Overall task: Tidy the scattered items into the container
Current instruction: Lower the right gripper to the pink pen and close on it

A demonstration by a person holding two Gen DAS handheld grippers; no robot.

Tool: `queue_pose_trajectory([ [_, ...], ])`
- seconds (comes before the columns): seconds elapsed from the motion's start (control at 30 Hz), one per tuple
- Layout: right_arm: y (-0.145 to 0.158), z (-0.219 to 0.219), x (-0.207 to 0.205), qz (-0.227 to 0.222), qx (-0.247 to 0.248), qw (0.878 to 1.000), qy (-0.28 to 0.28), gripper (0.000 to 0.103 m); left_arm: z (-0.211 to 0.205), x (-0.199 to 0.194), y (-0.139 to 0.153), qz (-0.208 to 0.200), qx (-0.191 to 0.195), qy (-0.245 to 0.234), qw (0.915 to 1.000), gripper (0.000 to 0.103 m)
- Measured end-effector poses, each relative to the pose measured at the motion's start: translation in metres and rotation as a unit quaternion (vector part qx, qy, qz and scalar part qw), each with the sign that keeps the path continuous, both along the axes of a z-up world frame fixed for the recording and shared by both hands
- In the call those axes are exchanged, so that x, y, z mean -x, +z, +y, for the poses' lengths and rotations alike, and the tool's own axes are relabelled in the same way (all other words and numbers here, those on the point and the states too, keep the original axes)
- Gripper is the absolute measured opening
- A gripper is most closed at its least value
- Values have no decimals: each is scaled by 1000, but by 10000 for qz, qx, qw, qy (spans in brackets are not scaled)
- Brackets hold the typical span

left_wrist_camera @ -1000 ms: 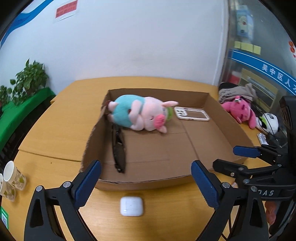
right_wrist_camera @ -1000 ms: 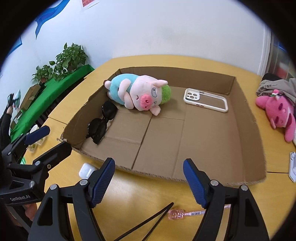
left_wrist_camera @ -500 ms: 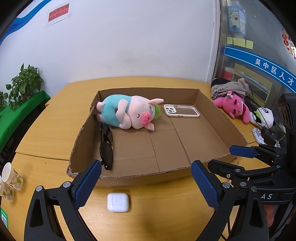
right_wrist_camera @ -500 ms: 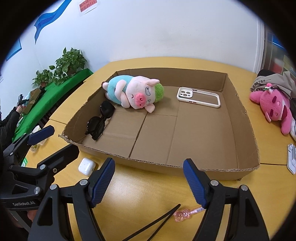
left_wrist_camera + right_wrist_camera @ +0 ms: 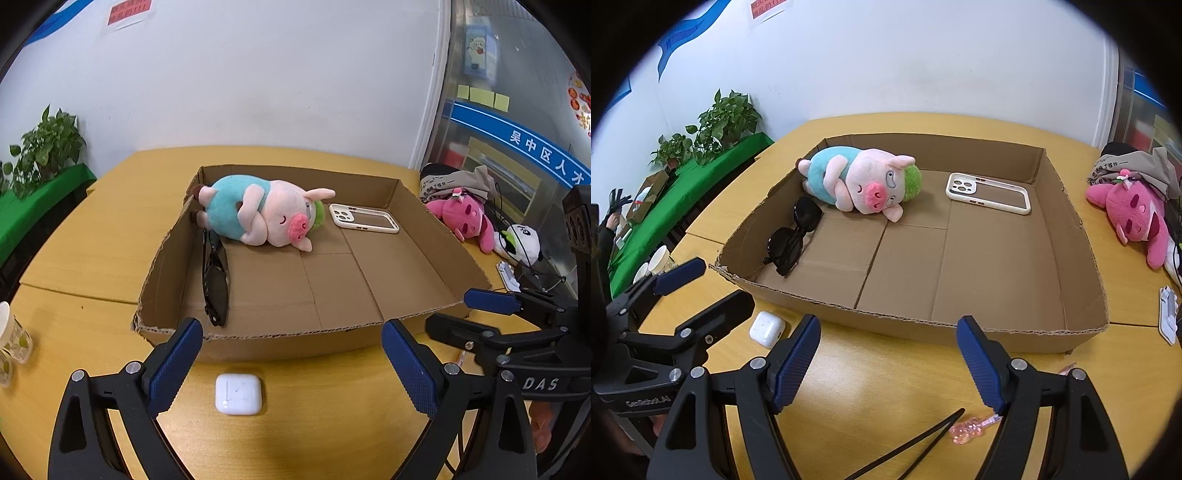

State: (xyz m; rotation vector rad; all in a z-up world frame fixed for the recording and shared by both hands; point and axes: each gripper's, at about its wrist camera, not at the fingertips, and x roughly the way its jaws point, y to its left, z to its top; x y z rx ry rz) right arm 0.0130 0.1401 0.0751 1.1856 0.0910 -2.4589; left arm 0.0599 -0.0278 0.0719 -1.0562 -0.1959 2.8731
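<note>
I note the white earbud case (image 5: 238,394), smooth and rounded, lying on the tabletop (image 5: 92,251) between my left gripper (image 5: 291,363) jaws, untouched. The shallow corrugated cardboard box (image 5: 258,338) sits just beyond. Both left and right gripper (image 5: 888,356) jaws stand wide, holding nothing; black chopsticks (image 5: 916,443) lie beneath the right.

wall (image 5: 258,74): white | table (image 5: 92,236): wooden | plants (image 5: 724,118): left | glass partition (image 5: 517,110): right
</note>
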Motion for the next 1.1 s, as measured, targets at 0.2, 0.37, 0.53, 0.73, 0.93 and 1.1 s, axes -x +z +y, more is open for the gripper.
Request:
queue_pose_trajectory([
  [0.2,0,20,-10,-96,268,9994,-205,76,-11,-5,-8,-69,-157,-177,9997,99],
  [0.37,-22,68,-18,-435,299,9957,-763,76,3,-7,-23,-289,-255,-598,9975,99],
  [0.53,-66,132,-9,-1169,577,9782,-1616,76,34,-1,-35,-591,-352,-1162,9908,99],
  [0.73,-94,156,14,-1492,750,9673,-1907,76,73,4,-47,-891,-362,-1704,9807,99],
  [0.93,-101,141,32,-1358,81,9717,-1929,64,106,9,-49,-1030,-335,-2153,9705,99],
  [1.1,-101,137,26,-1129,-423,9710,-2065,24,123,20,-51,-1093,-443,-2409,9634,99],
])
